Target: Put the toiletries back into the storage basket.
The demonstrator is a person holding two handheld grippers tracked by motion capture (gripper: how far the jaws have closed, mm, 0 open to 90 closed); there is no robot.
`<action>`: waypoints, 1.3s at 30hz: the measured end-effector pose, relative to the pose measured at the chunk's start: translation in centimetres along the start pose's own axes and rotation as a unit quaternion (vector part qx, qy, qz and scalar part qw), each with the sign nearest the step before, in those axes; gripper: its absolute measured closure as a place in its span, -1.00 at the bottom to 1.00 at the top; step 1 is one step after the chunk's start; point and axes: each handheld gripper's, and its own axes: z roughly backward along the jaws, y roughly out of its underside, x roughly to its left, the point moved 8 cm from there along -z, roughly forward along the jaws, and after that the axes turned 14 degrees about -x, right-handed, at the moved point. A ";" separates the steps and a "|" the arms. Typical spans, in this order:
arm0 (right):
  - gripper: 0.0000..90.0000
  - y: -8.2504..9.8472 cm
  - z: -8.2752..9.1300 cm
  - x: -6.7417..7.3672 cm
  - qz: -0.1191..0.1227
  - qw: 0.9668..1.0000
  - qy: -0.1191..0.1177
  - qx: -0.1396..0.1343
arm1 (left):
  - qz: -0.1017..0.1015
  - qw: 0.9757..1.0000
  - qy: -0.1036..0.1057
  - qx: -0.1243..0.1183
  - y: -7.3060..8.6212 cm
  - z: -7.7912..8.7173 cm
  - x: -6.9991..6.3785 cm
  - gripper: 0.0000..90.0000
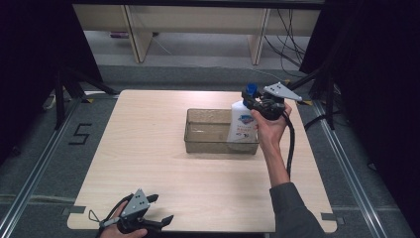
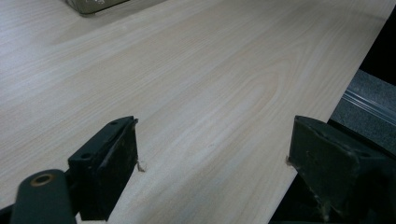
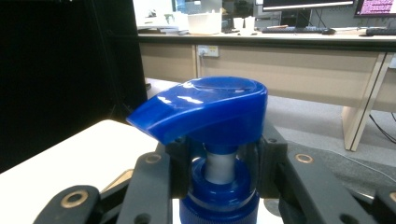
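Gripping the pump bottle (image 1: 242, 126) only by its thin neck, your right gripper (image 3: 219, 172) is risking a swing or slip over the clear tray (image 1: 198, 146) at frame centre. Your left gripper (image 1: 157, 210) is idling, jaws apart, lower left on the desk (image 1: 148, 163).

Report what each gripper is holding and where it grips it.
The right gripper is shut on the pump bottle, its jaws clamped at the neck just under the blue pump head. The left gripper is open, holding nothing.
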 end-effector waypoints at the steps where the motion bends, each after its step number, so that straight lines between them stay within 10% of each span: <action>1: 0.45 0.0 0.2 0.0 0.000 1.000 0.003 -0.001 | -0.001 1.000 -0.001 -0.001 0.0 0.0 0.0 -0.66; 39: -0.14 0.0 1.7 0.6 -0.026 1.000 0.003 0.005 | 0.003 1.000 -0.001 -0.003 0.0 -0.1 -0.1 -0.66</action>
